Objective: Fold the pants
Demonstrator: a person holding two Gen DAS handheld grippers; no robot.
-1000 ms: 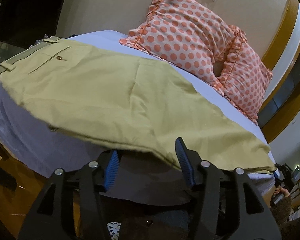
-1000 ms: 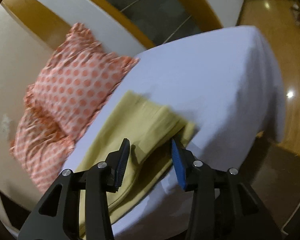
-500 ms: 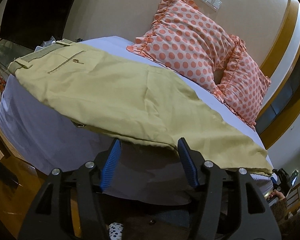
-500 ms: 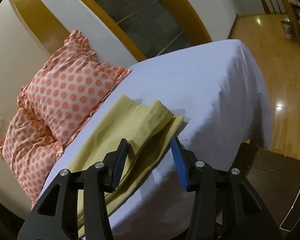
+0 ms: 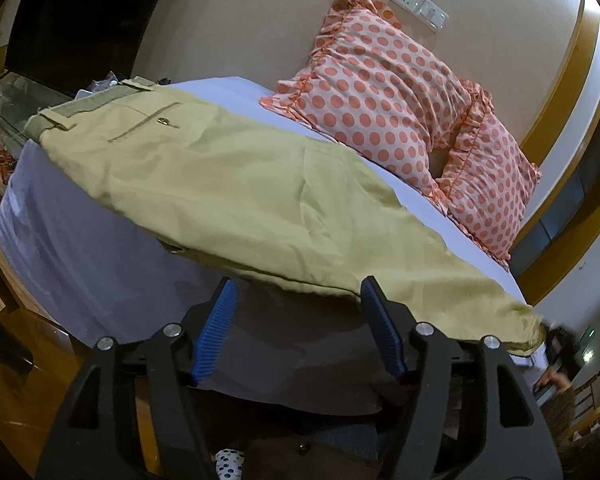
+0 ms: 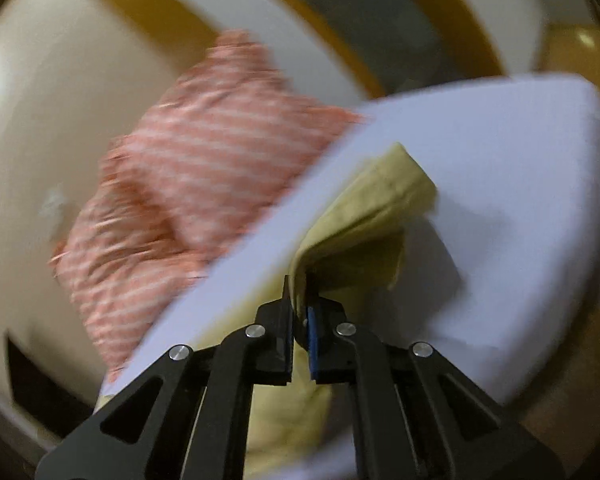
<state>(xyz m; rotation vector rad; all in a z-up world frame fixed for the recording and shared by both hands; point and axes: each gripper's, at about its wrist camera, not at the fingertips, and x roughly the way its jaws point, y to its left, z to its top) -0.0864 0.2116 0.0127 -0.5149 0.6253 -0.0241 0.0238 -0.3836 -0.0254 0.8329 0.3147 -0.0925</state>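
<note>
Left wrist view: the khaki pants [image 5: 236,184] lay flat across the bed [image 5: 72,248], waistband far left, and the left gripper [image 5: 298,322] sat at their near edge, jaws wide apart, holding nothing. Right wrist view was blurry, but the right gripper [image 6: 300,316] had its jaws pinched onto the pants' cuff end [image 6: 364,216], lifting it off the bed beside the polka-dot pillows [image 6: 204,168].

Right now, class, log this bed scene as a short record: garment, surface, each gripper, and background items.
garment: yellow-green pants, laid lengthwise, waistband at the far left
surface: bed with a white sheet
left gripper: open, at the pants' near edge, holding nothing
right gripper: shut on the pants' leg end; view blurred
background: two polka-dot pillows against the wall
</note>
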